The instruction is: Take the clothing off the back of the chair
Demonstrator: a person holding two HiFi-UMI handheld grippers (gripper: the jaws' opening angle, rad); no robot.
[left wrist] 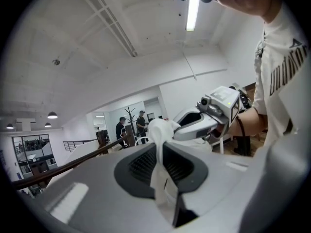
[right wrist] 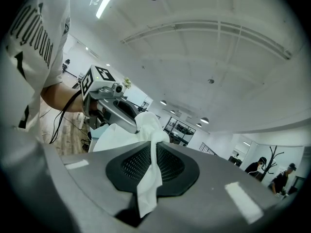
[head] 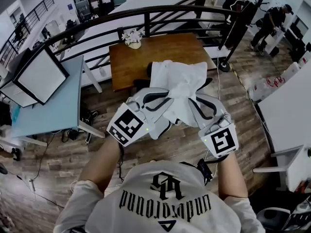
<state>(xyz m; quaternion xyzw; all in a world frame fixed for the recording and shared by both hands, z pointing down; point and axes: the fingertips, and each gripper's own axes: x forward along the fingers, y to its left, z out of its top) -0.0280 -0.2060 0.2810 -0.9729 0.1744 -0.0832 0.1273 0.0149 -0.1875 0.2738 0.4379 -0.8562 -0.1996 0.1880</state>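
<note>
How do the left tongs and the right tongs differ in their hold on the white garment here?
The left tongs pinch the white garment at its left side in the head view; the right tongs pinch its right side. The left tongs' marker cube shows a finer square pattern; the right tongs' marker cube shows a bolder one. Shared: both are shut on a fold of the cloth and angle inward toward each other.
</note>
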